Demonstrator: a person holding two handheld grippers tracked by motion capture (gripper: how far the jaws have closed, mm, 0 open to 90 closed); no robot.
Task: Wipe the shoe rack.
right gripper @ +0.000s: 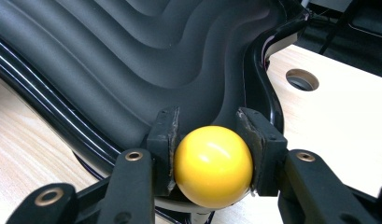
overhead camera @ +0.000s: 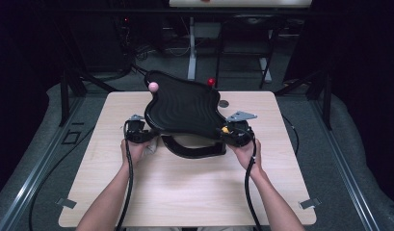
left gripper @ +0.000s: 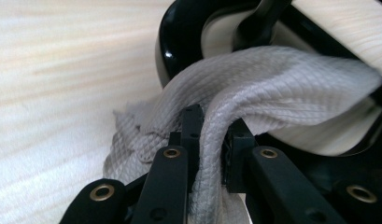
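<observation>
Yellow and shiny, the ball knob [right gripper: 213, 166] sits squeezed tight between the right gripper [right gripper: 212, 154] fingers, at a corner of the black wavy tray [right gripper: 132, 60]. Just past them the tray climbs away in soft ripples. The left gripper [left gripper: 212, 140] fingers pinch a white cloth [left gripper: 272, 79] that bunches right in front of them, by the tray's shiny black stand [left gripper: 179, 42]. Both grabs look done. Wiping the tray seems still to do.
</observation>
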